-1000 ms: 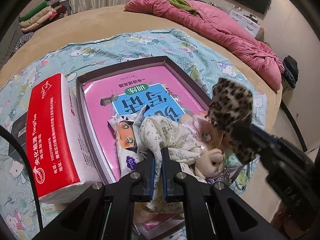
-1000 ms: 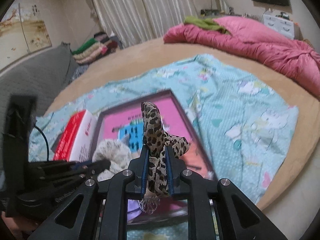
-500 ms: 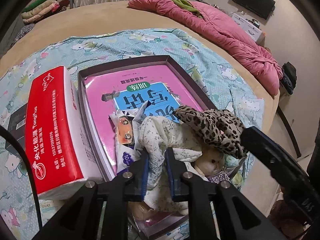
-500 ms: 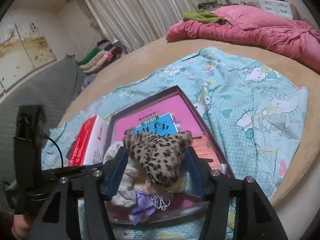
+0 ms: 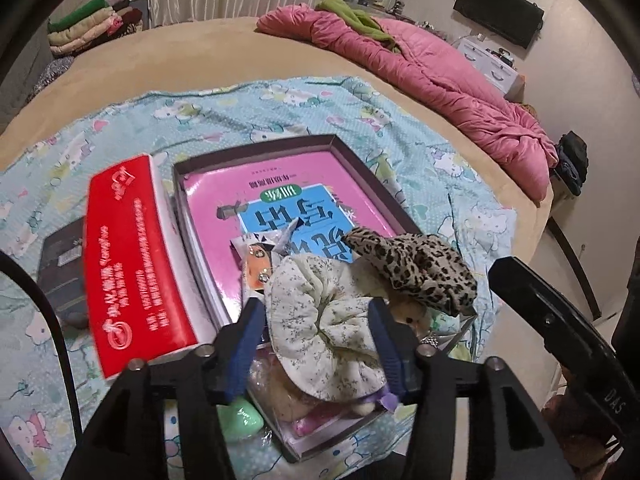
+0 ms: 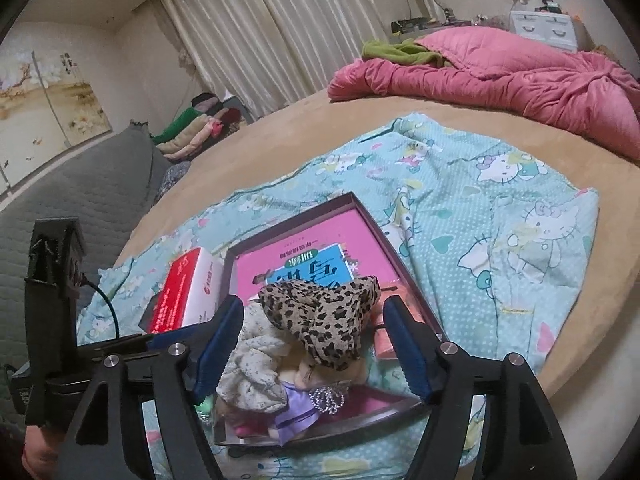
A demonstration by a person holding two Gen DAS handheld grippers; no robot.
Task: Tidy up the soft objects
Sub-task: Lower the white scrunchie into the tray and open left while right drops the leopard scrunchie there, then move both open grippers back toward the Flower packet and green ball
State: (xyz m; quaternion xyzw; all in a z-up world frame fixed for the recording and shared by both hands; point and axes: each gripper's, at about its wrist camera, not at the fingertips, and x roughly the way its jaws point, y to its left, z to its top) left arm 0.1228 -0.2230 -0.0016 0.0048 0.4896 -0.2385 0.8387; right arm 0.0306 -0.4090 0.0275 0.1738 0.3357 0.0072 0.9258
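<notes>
Round bed [image 6: 280,148] — ruffled floral scrunchie [image 5: 320,320]

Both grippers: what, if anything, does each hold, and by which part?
Nothing. The left gripper is opening around the floral scrunchie; the right gripper around the leopard scrunchie.

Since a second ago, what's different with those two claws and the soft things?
Both let go. The left claw was clamping the floral scrunchie, the right claw the leopard scrunchie; both are opening, with the scrunchies dropped onto the doll in the box. The red tissue pack stayed put.
</notes>
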